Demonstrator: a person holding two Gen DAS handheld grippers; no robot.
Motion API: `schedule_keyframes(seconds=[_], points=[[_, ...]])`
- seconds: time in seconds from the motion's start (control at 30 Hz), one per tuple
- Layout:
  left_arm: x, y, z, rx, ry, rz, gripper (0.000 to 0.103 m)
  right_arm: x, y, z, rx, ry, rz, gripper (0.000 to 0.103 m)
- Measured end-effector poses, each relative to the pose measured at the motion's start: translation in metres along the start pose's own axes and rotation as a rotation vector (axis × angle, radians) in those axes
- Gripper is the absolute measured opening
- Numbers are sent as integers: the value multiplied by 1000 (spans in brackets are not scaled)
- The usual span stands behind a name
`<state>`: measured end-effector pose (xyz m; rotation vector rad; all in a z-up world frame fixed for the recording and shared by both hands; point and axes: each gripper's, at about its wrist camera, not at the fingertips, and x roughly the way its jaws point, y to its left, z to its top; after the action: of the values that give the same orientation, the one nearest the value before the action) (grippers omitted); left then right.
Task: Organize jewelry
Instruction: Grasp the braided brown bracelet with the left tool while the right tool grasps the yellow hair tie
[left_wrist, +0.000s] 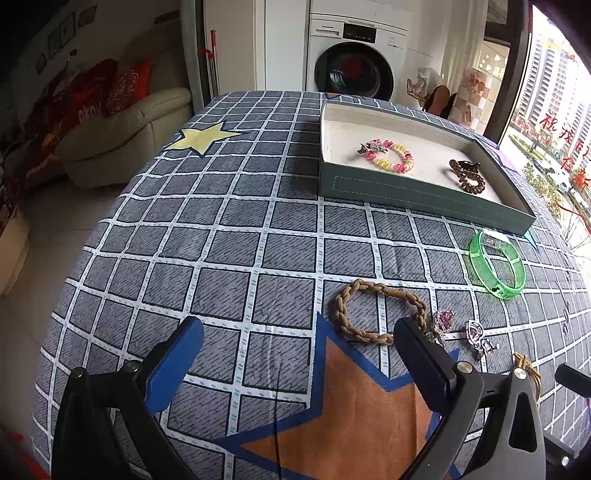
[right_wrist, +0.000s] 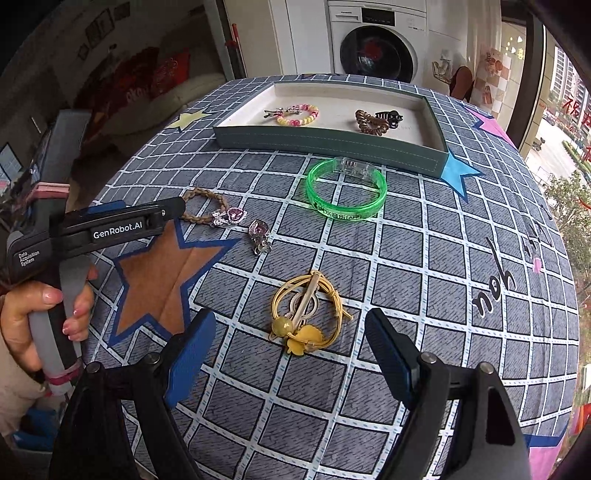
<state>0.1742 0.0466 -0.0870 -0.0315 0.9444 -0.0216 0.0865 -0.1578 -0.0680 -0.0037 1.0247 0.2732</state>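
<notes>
**On the checked cloth: two spread grippers, jewelry partly sorted**

Over the near part of the grid-patterned tablecloth (right_wrist: 424, 236), both grippers hang with fingers wide apart and nothing between them. The right gripper (right_wrist: 291, 354) frames a yellow cord hair tie with beads (right_wrist: 308, 314) lying flat on the cloth just beyond its tips. The left gripper (left_wrist: 299, 343) sits above the orange star (left_wrist: 354, 406); its right finger overlaps the near edge of a braided tan bracelet (left_wrist: 376, 312), though whether it touches cannot be told from this angle.

Right of that bracelet lie two pink heart-shaped clips (right_wrist: 229, 216), near each other. Farther off, a translucent green bangle (right_wrist: 347, 188) rests close to the front wall of the green tray (right_wrist: 325, 142). Inside the tray, on its pale lining, a pink-and-yellow coil bracelet (left_wrist: 388, 157) lies to the left, and a brown coil hair tie (left_wrist: 467, 175) with a dark claw clip to the right, well apart.
</notes>
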Motion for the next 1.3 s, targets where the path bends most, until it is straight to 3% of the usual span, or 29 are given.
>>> schedule_keyframes(seconds=[0.33, 0.5, 0.6, 0.67, 0.73, 1.0, 1.3], points=[[14, -13, 2, 59, 19, -3, 101, 19, 11, 1, -44, 32, -39, 54], [16, -17, 2, 75, 29, -23, 85, 23, 15, -3, -78, 33, -86, 44], [13, -23, 3, 104, 20, -41, 60, 22, 14, -3, -73, 27, -91, 29], [12, -28, 3, 128, 19, -50, 29, 21, 11, -3, -57, 27, -87, 19], [11, -29, 4, 131, 24, -54, 19, 19, 7, -2, -38, 23, -74, 14], [-1, -17, 2, 58, 9, -149, 19, -3, -20, 6, 106, -22, 75, 14], [-24, -9, 11, 25, -35, -184, 19, -24, -56, 15, 274, -64, 180, 14]])
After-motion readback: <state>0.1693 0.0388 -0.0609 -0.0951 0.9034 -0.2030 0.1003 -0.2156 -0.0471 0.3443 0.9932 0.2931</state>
